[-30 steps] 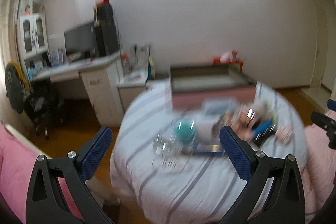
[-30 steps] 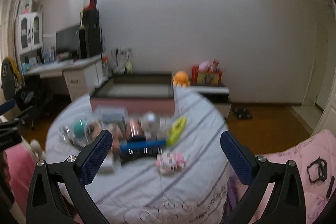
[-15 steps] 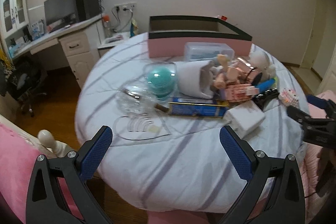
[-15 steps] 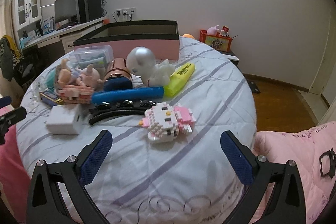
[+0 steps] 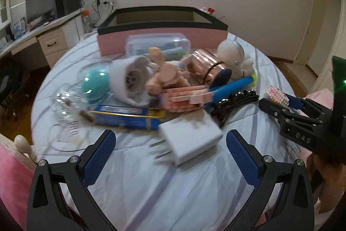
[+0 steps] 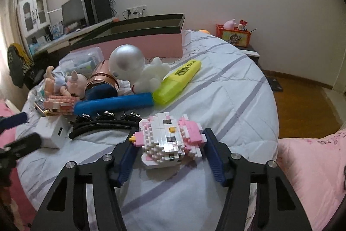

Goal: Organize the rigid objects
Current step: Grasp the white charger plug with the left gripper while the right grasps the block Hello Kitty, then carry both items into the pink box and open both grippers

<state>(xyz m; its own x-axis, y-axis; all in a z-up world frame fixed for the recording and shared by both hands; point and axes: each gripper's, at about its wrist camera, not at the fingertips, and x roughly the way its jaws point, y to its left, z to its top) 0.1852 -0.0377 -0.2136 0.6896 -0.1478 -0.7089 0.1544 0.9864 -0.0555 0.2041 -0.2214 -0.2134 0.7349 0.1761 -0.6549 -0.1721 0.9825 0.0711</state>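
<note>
The left gripper [image 5: 170, 151] points downward at a slant, its jaws spread wide with nothing pressed between the blue pads [image 5: 242, 157]. The right gripper [image 6: 169, 153] also tilts down; its jaws have just been closing and now stand half shut around a block toy [image 6: 168, 140], the pads [image 6: 214, 157] at its sides, contact unclear.

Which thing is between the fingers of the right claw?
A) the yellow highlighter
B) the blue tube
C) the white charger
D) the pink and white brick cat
D: in the right wrist view the brick cat sits between the fingers of the right claw, whose jaws have just been closing around it.
</note>
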